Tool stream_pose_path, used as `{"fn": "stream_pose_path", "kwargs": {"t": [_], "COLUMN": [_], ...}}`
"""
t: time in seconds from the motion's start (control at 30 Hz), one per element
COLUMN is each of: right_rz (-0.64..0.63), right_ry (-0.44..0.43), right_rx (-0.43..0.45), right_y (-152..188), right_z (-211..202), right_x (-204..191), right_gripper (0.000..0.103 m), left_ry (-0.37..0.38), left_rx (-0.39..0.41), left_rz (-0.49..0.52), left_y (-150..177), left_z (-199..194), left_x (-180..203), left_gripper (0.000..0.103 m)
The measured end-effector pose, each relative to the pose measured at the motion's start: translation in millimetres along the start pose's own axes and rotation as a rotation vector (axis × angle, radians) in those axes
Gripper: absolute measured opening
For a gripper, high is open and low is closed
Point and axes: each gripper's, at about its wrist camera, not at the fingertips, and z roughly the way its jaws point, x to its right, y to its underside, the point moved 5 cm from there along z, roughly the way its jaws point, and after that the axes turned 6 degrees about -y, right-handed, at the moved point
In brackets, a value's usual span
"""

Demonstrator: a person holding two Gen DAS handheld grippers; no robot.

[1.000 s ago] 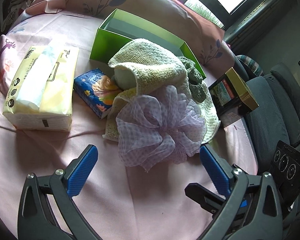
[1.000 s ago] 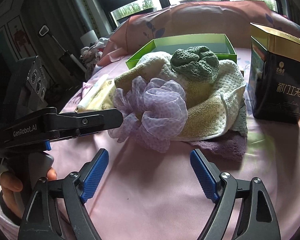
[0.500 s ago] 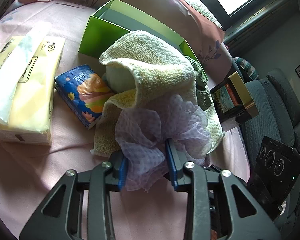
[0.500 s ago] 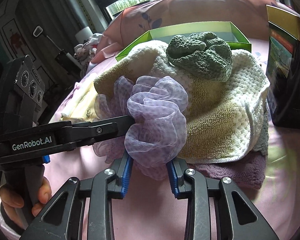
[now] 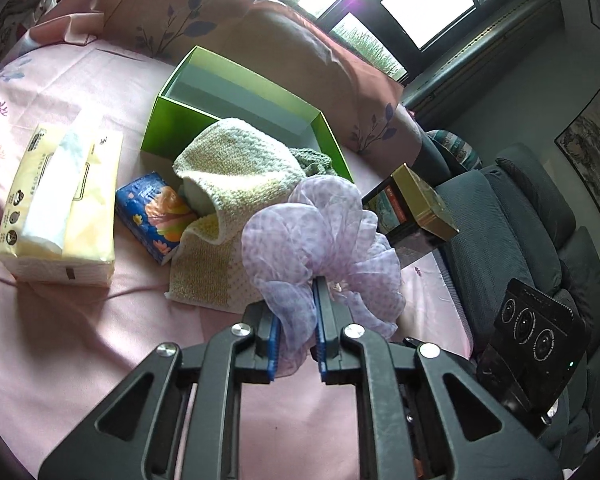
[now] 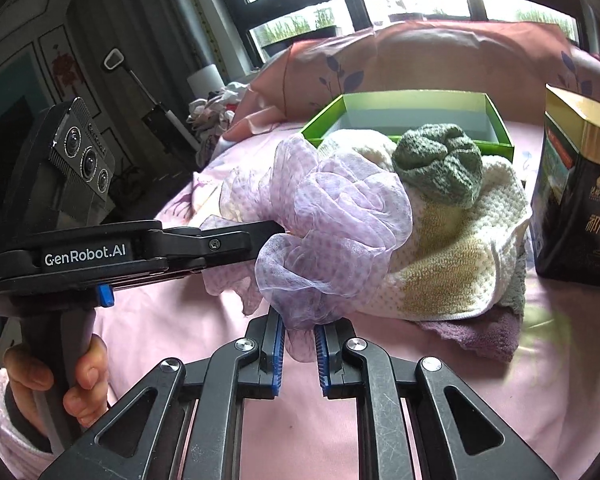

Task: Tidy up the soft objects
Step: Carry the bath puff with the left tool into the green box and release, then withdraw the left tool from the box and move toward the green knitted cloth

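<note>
Both tongs are clamped on the lilac mesh bath puff (image 5: pixel 320 248), each pair having just been closing with mesh bunched between its blue pads. The left tongs (image 5: pixel 296 334) are nearly closed on the puff's near underside. The right tongs (image 6: pixel 300 344) are likewise nearly closed, mesh pinched between them. The puff is held in front of the cream knitted towel (image 5: pixel 236 164), at the near edge of the pile on the pink bed sheet (image 5: pixel 100 320). A grey-green knitted cloth (image 6: pixel 440 164) is seen on top of the towel; a purple cloth (image 6: pixel 484 332) is seen beneath it. Behind the pile an open green box (image 5: pixel 172 128) is noted. To the left lie a blue tissue packet (image 5: pixel 152 216) and a yellow tissue pack (image 5: pixel 60 204); to the right, a dark tea tin (image 6: pixel 580 200).
</note>
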Motion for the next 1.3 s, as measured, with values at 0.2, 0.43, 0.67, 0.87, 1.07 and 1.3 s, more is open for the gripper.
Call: {"fn": "stream_pose_path", "kwargs": {"t": [0.2,0.43,0.67,0.87,1.07,1.3], "right_rz": [-0.043,-0.065,-0.032,-0.005,-0.014,-0.012], "right_ry": [-0.009,0.022,0.089,0.177,0.300,0.278], "right_rx": [0.078,0.147,0.143,0.059,-0.010,0.070], "right_y": [-36.6,-90.6,-152.1,-168.6,-159.0,-139.1], "right_z": [-14.3,-6.6,36.6,87.7,99.1,47.8], "right_x": [-6.4,15.5,61.1,99.6,120.3,106.2], "right_gripper": [0.015,0.015,0.015,0.016,0.046,0.060], "left_ry": [0.007,-0.017,-0.097,-0.243,-0.378,-0.501], "left_rx": [0.052,0.081,0.035,0.017,0.035,0.151], "left_rz": [0.059,0.111,0.109,0.106,0.113,0.233], "left_y": [-25.0,-84.0,-150.5,-178.7,-182.8,-165.3], "left_z": [-14.1,9.7,71.7,116.9,128.5,86.1], "left_x": [24.6,39.1,26.9,-0.1,-19.6,-4.3], "left_gripper": [0.013,0.013,0.013,0.021,0.086,0.102]}}
